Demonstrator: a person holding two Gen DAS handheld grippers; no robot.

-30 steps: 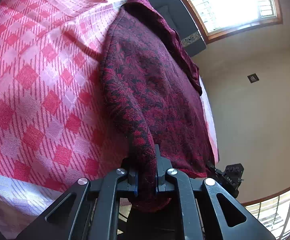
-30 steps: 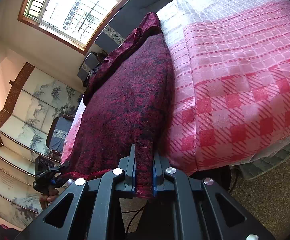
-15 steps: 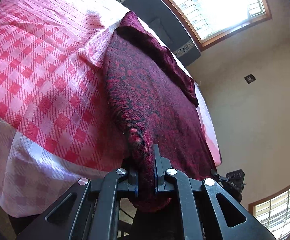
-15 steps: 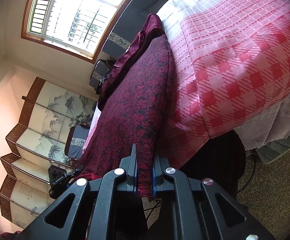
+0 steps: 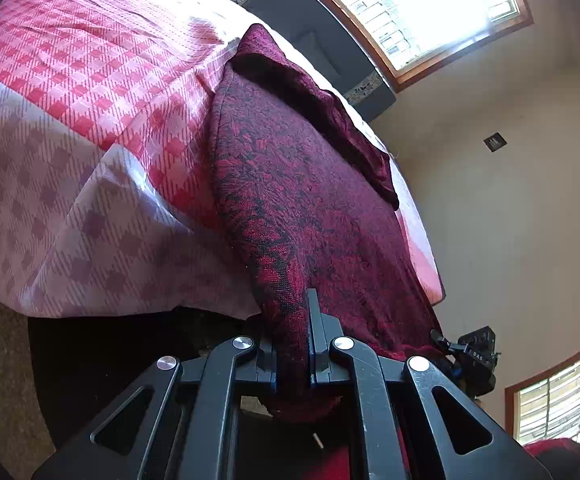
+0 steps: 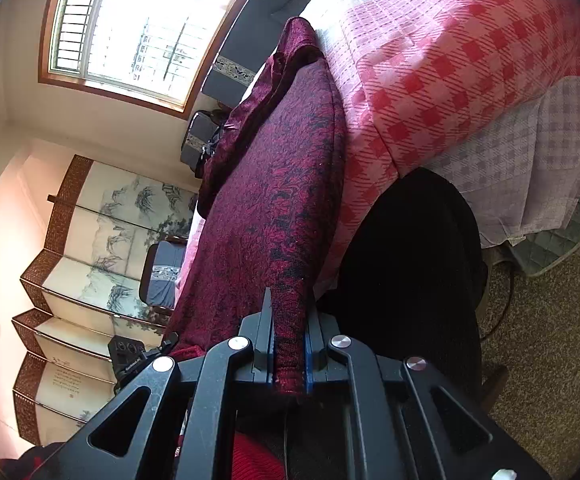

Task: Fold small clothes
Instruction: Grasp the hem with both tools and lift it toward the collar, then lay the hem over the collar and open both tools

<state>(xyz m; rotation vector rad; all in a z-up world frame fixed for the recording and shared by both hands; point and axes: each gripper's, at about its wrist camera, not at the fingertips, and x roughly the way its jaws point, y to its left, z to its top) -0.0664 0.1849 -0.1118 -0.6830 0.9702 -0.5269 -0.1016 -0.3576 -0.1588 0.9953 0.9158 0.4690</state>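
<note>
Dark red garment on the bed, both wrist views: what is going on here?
A person is folding a dark red patterned garment on a bed with a pink checked cover. The left claw is shut on one near corner of it and the right claw on the other, both held out past the bed's edge. The rest of the garment lies stretched along the bed, with its far end bunched up. No fold has been laid yet.

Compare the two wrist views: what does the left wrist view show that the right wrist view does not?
Left wrist only: a dark wall plate and a second, lower window.

Right wrist only: a painted folding screen and speckled carpet.

Both: each gripper, left and right, clamps an edge of the maroon patterned garment, stretched off the pink checked bedspread.
</note>
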